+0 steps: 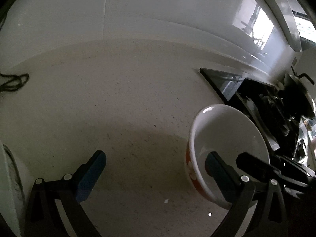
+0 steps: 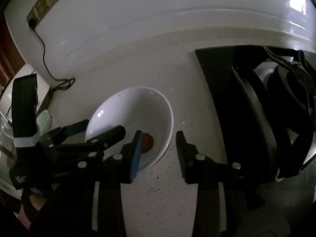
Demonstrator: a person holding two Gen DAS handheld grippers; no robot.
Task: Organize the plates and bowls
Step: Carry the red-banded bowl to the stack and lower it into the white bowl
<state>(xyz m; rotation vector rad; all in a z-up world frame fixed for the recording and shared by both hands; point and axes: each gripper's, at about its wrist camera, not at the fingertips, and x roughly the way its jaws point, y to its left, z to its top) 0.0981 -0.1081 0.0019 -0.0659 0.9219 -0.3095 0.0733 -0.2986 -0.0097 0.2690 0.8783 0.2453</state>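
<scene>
Pale speckled bench (image 2: pixel 158 63), white bowl (image 2: pixel 136 114) resting. Right gripper (image 2: pixel 159 152) part-open, straddling near rim, gripping nothing; left gripper (image 1: pixel 156 169) wide, empty. Advice: centre rim between pads before closing.

Both wrist views look steeply down, close over the counter (image 1: pixel 118 102), sharing the bowl (image 2: pixel 136 108)

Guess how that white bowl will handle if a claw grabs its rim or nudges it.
The bowl looks like glazed ceramic, given the glossy highlights inside: probably rigid, slick against the pads and breakable if dropped. Its deep rounded wall suggests a rim pinch could make it tilt. On the smooth counter, a nudge would likely slide it, not roll it.
</scene>
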